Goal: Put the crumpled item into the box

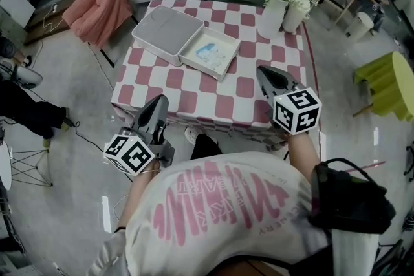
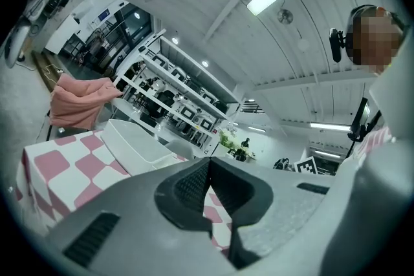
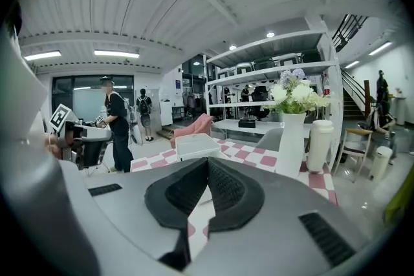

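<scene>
Closed left gripper [image 1: 157, 101], closed right gripper [image 1: 262, 70], open box [image 1: 202, 68]

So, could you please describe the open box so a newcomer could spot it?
Find the table with the pink-and-white checked cloth. On its far left part lies a shallow white box, lid open beside it. Unlike the tall white vases at the far right corner, it is flat and holds something pale blue.

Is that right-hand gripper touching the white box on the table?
Apart. In the head view, checked tablecloth shows between the right gripper and the open white box; its shut jaws hold nothing.
</scene>
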Action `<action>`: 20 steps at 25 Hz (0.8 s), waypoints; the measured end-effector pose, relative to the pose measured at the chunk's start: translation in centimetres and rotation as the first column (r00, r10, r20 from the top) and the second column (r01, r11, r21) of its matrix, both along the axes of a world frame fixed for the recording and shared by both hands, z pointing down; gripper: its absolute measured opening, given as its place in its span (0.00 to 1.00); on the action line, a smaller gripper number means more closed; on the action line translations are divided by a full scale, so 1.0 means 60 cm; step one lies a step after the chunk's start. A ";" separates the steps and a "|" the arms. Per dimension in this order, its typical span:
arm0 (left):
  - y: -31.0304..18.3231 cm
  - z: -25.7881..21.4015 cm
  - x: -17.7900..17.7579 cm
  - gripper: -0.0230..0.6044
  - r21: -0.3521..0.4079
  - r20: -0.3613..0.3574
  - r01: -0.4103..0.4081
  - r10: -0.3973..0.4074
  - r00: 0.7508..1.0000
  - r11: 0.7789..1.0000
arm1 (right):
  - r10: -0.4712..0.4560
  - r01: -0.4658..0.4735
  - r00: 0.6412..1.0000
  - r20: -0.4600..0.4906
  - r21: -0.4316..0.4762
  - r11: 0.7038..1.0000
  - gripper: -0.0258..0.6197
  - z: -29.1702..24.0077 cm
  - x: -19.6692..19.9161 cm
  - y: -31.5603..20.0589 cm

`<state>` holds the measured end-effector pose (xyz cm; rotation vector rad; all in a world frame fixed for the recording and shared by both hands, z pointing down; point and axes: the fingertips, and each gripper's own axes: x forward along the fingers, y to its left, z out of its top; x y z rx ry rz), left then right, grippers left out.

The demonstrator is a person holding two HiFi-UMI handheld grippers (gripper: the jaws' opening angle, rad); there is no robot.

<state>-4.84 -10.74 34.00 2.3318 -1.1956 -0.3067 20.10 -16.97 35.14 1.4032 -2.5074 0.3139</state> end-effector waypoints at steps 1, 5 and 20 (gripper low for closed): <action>0.004 0.002 0.001 0.05 -0.001 0.001 -0.002 0.002 1.000 1.000 | 0.006 -0.006 1.000 0.001 -0.005 1.000 0.05 0.003 0.004 0.006; 0.025 0.013 0.005 0.05 -0.021 -0.004 -0.005 0.005 1.000 1.000 | 0.024 -0.024 1.000 0.010 -0.031 0.999 0.05 0.016 0.014 0.031; 0.051 0.027 0.000 0.05 -0.032 0.000 0.006 -0.006 1.000 0.999 | 0.032 -0.032 0.999 -0.002 -0.071 0.997 0.05 0.050 0.024 0.054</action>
